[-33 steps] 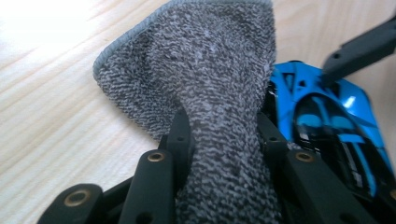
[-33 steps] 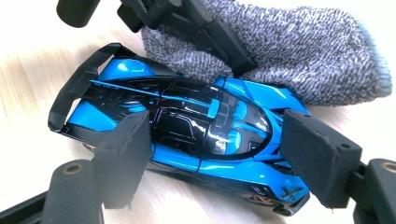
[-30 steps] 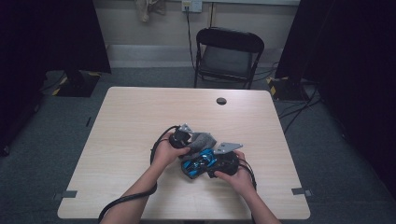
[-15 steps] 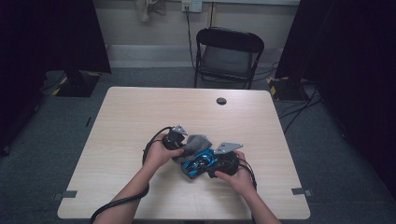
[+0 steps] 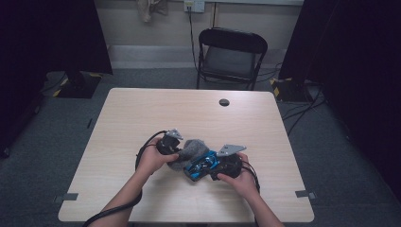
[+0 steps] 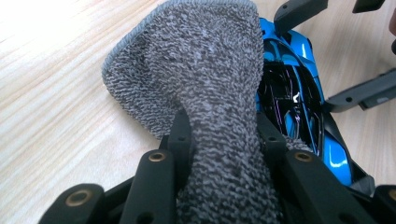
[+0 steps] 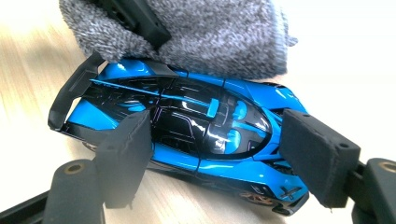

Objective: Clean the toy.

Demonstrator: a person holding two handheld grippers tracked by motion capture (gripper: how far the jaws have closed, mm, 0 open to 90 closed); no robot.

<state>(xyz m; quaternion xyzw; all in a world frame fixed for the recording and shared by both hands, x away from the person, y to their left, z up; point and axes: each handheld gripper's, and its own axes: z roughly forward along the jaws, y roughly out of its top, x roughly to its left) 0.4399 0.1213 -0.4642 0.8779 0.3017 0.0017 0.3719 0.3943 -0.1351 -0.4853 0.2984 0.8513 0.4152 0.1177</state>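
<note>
A blue and black toy car (image 5: pixel 202 169) lies on the wooden table (image 5: pixel 189 113) near its front edge. In the right gripper view my right gripper (image 7: pixel 222 149) stands across the car (image 7: pixel 196 126), one pad against its near side and the other at its nose, holding it. My left gripper (image 6: pixel 222 130) is shut on a grey terry cloth (image 6: pixel 196 70), which drapes over the car's (image 6: pixel 292 93) far side. From above, the left gripper (image 5: pixel 182 155) sits left of the cloth (image 5: pixel 190 149), and the right gripper (image 5: pixel 210 169) is right of the car.
A black folding chair (image 5: pixel 231 52) stands beyond the table's far edge. A round black cable hole (image 5: pixel 224 102) sits in the tabletop toward the back. Cables trail from both grippers off the front edge. Dark curtains flank the room.
My left hand has drawn leftward with the cloth, pulling it along the car. The right gripper and the car have stayed where they were.
</note>
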